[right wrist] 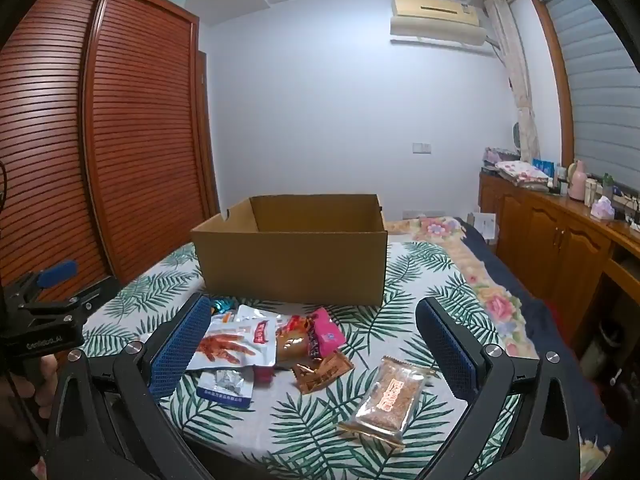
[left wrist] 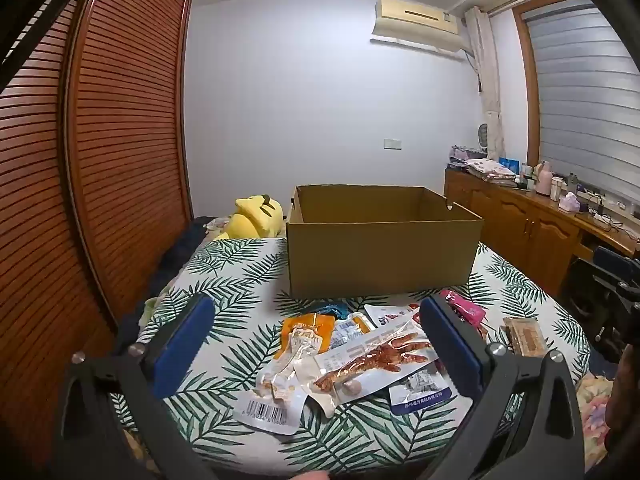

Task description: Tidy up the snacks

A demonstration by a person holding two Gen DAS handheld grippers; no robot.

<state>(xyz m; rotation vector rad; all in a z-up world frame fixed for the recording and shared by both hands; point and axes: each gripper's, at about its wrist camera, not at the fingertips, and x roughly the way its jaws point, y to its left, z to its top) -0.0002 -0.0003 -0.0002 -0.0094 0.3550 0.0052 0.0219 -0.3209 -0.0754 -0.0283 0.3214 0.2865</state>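
An open, empty-looking cardboard box [left wrist: 380,248] stands on a leaf-print cloth [left wrist: 232,280]; it also shows in the right wrist view [right wrist: 296,256]. Several snack packets lie in front of it: a clear chicken-foot packet [left wrist: 372,360], an orange packet [left wrist: 308,330], a pink packet [left wrist: 464,308]. My left gripper [left wrist: 316,344] is open above the pile and empty. My right gripper [right wrist: 312,344] is open and empty; a clear brown-cake packet [right wrist: 390,400], a brown packet [right wrist: 320,374] and the pink packet [right wrist: 328,334] lie between its fingers.
A louvred wooden wardrobe [left wrist: 100,140] stands on the left. A wooden sideboard [right wrist: 560,240] with bottles runs along the right wall. A yellow plush toy [left wrist: 256,216] lies behind the box. The left gripper's body [right wrist: 44,304] shows at the left edge of the right wrist view.
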